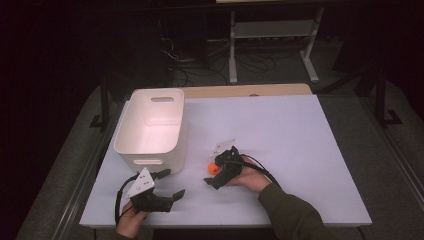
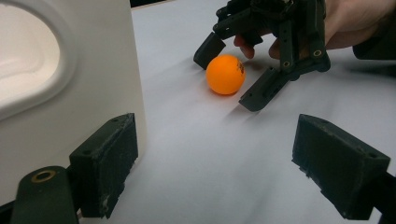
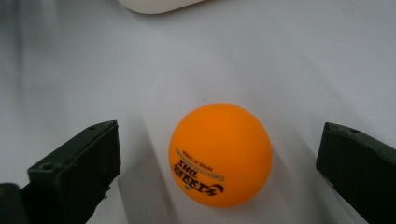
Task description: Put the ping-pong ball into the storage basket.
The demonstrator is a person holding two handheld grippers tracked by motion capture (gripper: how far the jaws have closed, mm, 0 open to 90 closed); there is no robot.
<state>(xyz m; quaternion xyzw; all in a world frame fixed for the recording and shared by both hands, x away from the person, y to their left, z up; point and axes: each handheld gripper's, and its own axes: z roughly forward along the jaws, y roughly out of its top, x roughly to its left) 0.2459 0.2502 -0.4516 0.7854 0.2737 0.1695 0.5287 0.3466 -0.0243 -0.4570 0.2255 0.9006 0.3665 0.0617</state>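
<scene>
Right gripper (image 3: pixel 219 186) is straddling the orange ball (image 3: pixel 220 154) at lower centre of its view, jaws spread and not yet touching it, ball sitting on the table (image 1: pixel 300 150) right of the bin (image 1: pixel 150 150); left gripper (image 1: pixel 167 187) is idling open.

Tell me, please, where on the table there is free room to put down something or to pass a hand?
The white table is bare right of the right gripper up to its far and right edges. It is crowded near the left: the white bin, the left gripper just below it, and the orange ball between the right gripper's open fingers.
</scene>
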